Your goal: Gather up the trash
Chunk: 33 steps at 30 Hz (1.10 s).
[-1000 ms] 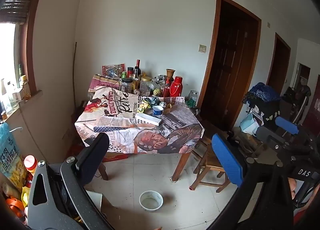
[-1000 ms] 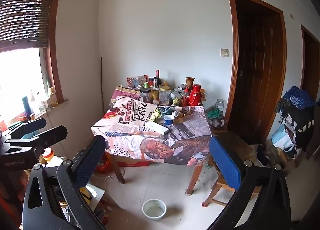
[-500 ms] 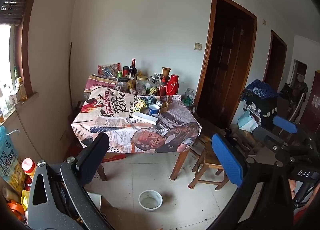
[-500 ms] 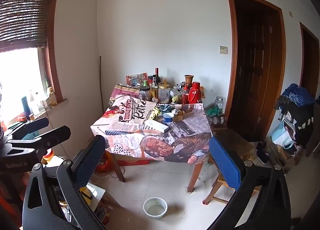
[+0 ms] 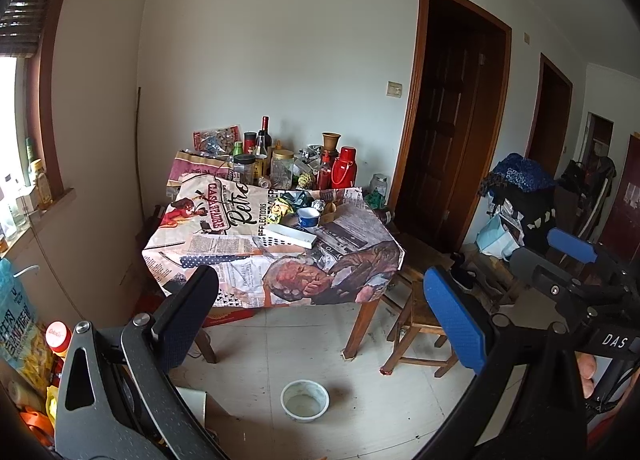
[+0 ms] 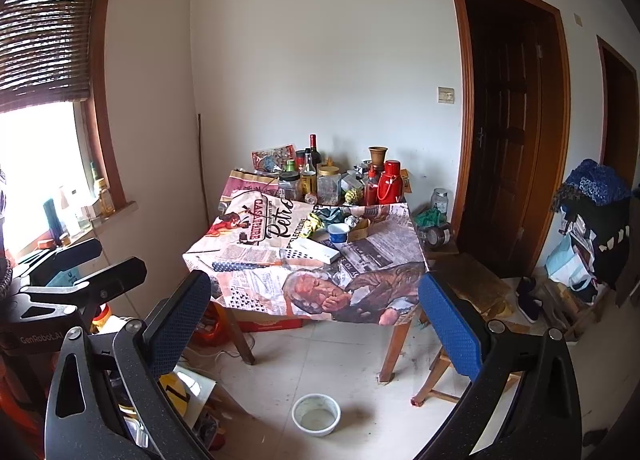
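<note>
Left gripper [image 5: 320, 320] and right gripper [image 6: 316, 324] both spread wide, empty, well short of table [image 5: 372, 256]. Crumpled wrappers [image 5: 298, 200] lie mid-table beside blue cup [image 5: 308, 217] — reach risks tipping cup or bottles [image 5: 262, 148] behind.

The table [image 5: 276, 256] is now seen a little nearer and shifted toward 9 o'clock in the left wrist view. In the right wrist view the table [image 6: 312, 272] has drifted slightly toward 3 o'clock, and the white bowl [image 6: 316, 415] likewise.
</note>
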{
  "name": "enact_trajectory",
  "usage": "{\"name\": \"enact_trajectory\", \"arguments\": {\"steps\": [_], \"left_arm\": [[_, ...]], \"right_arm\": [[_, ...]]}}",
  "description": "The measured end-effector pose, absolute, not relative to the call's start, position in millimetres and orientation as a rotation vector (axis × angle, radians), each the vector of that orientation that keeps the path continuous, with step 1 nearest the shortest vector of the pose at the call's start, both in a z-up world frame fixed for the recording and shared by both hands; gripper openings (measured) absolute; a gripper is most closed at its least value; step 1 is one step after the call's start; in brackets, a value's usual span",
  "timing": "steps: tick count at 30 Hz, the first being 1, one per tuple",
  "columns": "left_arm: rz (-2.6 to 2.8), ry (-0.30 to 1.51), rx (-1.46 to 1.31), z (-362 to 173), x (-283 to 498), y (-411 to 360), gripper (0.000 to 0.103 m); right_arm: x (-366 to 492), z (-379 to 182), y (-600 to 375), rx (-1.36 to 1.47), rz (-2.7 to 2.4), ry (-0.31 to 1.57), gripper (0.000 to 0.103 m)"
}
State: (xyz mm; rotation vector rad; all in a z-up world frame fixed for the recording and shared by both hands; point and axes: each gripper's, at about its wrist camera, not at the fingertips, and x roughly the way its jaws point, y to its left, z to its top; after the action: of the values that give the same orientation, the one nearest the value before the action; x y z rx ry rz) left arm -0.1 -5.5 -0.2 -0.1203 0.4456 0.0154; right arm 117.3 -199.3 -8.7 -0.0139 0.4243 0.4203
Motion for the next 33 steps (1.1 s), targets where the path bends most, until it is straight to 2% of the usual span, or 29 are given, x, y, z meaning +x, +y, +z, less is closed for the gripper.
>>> {"name": "enact_trajectory", "arguments": {"steps": [33], "left_arm": [[0.013,0.451,-0.111,-8.5,3.7,-7.9,0.103]], "right_arm": [[120.3,-10.1,-197.5,-0.021,0.422,0.430,0.103]]}}
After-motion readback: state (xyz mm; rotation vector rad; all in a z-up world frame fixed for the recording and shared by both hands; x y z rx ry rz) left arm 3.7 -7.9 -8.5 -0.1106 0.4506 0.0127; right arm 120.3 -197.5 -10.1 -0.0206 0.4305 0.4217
